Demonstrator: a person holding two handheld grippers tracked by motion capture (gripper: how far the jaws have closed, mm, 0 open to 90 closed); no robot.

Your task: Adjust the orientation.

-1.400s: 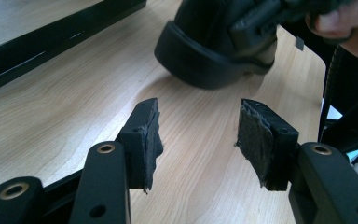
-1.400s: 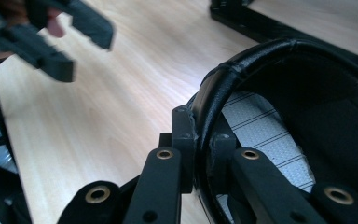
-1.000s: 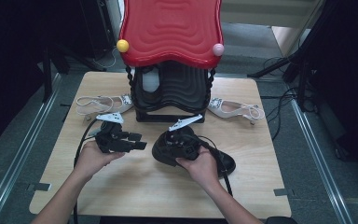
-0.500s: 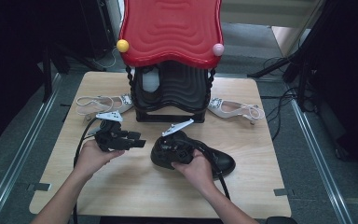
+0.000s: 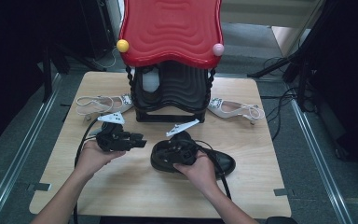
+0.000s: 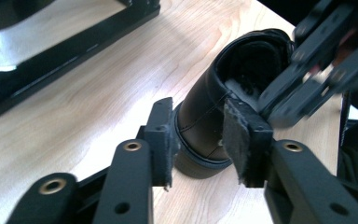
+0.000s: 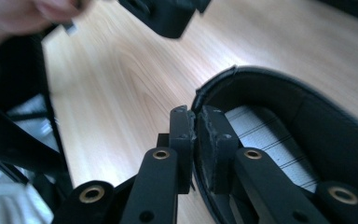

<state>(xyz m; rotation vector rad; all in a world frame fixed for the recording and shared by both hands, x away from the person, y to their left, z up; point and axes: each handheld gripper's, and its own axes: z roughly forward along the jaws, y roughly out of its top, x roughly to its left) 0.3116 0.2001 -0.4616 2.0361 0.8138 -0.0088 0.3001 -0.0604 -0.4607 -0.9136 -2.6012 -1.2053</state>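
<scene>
the black leather shoe point(image 5: 193, 158) lies on its side on the table point(image 5: 135, 191), in front of the red-topped shoe rack point(image 5: 170, 35). the right gripper point(image 7: 195, 135) is clamped on the shoe's collar, one jaw inside and one outside. the left gripper point(image 6: 198, 140) has just been closing around the shoe's rounded end, its jaws not yet pressing on the leather. the step looks like a two-handed pickup; next, the left jaws need to close fully before lifting.

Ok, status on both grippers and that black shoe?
Right gripper clamped on black shoe rim. Left gripper jaws just been closing, straddling the shoe's end, contact unclear. Shoe on table. Nothing blocking.
</scene>
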